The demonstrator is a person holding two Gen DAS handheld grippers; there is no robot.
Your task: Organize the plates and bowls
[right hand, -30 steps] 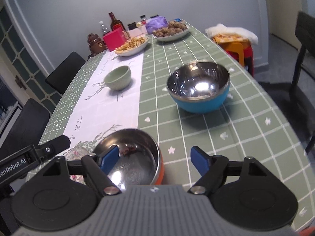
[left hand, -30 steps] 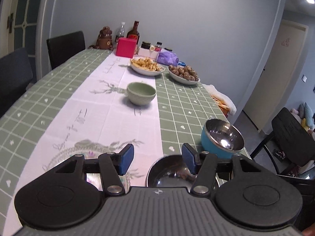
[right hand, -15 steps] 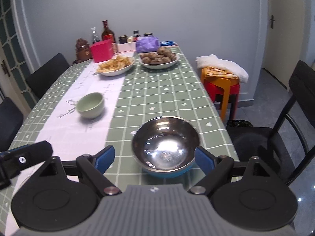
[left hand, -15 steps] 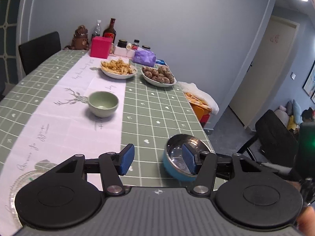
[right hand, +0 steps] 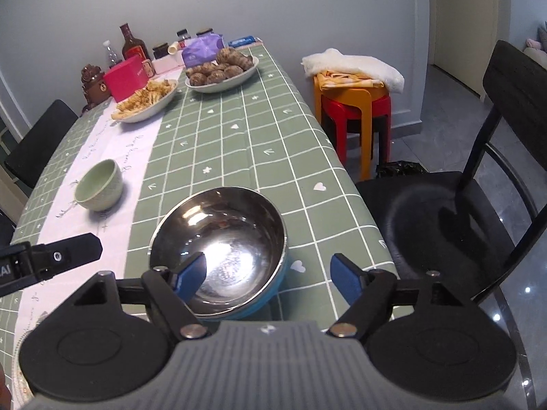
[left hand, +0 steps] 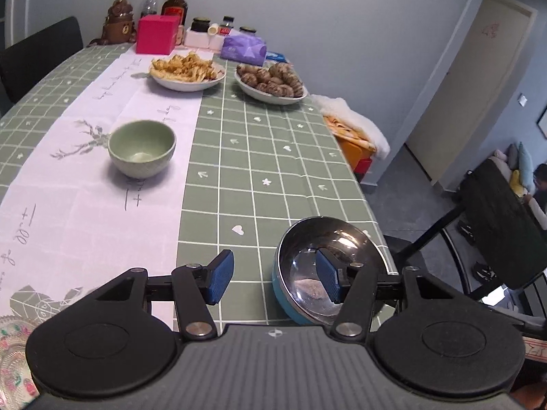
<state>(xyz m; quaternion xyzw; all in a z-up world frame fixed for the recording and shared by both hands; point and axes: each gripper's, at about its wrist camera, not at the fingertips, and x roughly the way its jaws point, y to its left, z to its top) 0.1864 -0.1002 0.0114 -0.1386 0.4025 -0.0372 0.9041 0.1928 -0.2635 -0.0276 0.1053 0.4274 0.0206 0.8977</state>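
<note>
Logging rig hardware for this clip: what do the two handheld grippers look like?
Both match: the left gripper and right gripper have ribbed dark-grey bodies, two round black discs, black linkage arms with silver pivot pins, and blue textured pads. No cables or sleeves visible.

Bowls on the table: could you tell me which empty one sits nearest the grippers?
The blue steel-lined bowl, right by the fingers; the green ceramic bowl sits farther off on the white runner.

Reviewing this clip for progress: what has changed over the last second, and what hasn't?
Both grippers swung away from the orange-sided steel bowl, now out of view, toward the blue steel bowl. The right gripper now straddles its near rim; its jaws have just been closing, not yet gripping. The left gripper stays open beside it. The green bowl and food plates have not moved.
</note>
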